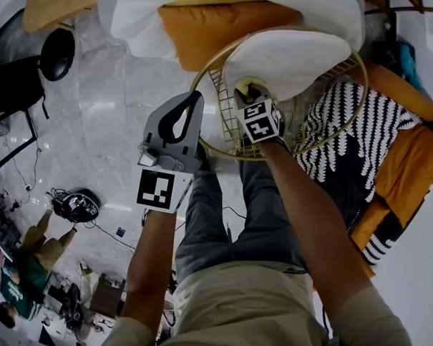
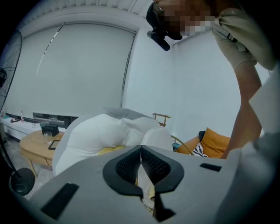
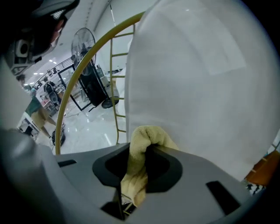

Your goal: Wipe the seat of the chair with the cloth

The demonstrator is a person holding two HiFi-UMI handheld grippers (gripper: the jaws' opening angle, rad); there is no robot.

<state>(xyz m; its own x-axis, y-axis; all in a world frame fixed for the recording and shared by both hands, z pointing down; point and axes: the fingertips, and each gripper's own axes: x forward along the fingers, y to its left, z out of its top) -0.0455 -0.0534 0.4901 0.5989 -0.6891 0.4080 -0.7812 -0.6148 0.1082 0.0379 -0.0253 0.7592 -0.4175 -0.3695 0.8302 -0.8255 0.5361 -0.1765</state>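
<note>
1. The right hand-held gripper (image 3: 139,151) was clamped on the yellow cloth (image 3: 133,175), which lay against the white seat cushion (image 3: 197,78) of the chair (image 1: 217,145) just ahead.
2. The left hand-held gripper (image 2: 141,159) was closed and empty.

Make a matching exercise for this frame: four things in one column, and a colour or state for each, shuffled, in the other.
Things:
1. left gripper
2. right gripper
3. seat cushion
4. chair frame

Colour or state:
A. gold wire ring
B. shut on the yellow cloth
C. white
D. shut, nothing held

Pairs: 1-D, 2-B, 3-C, 4-A
</note>
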